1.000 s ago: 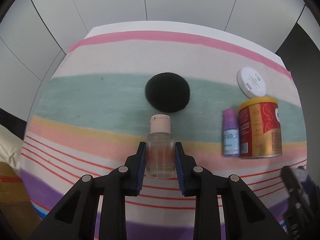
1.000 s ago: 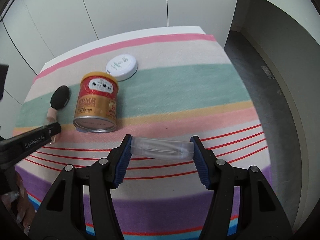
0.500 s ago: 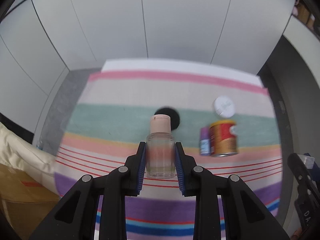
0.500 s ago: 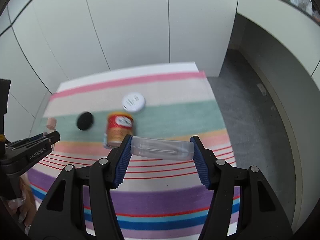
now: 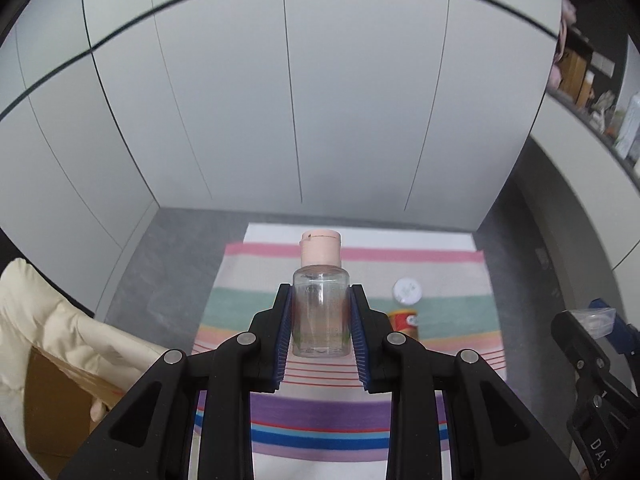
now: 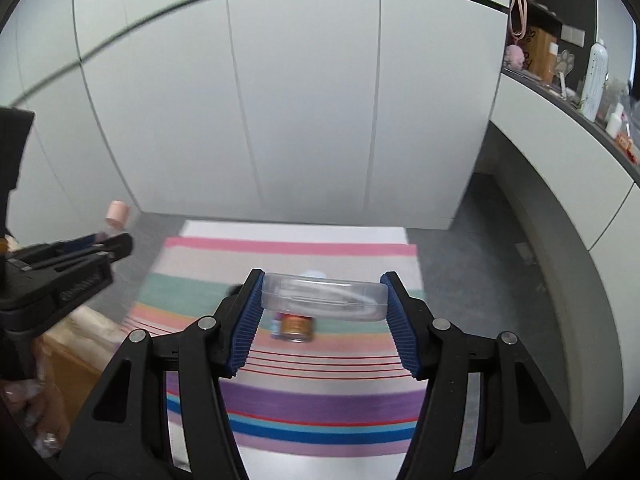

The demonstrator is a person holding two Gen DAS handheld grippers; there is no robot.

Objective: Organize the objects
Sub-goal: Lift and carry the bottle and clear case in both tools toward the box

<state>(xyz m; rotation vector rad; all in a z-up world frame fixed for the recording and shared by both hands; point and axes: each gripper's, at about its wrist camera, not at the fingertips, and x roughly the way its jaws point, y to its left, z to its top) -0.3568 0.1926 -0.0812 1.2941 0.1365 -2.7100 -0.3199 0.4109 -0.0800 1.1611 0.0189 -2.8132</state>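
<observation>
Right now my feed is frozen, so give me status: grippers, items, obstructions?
Left gripper shut on clear bottle. Right gripper shut on clear plastic case. Both high above striped cloth. Nothing in the way.

Letters "DAS" printed in white on black body of right gripper (image 5: pixel 596 322). Lettering on left gripper (image 6: pixel 116 246), bottle (image 5: pixel 320 312), can (image 5: pixel 404 320): illegible.

My left gripper (image 5: pixel 320 336) is black plastic with ribbed blue pads (image 5: pixel 283 340) and silver screws along each finger. My right gripper (image 6: pixel 322 320) matches it, pale lettering moulded into the side of its frame.
</observation>
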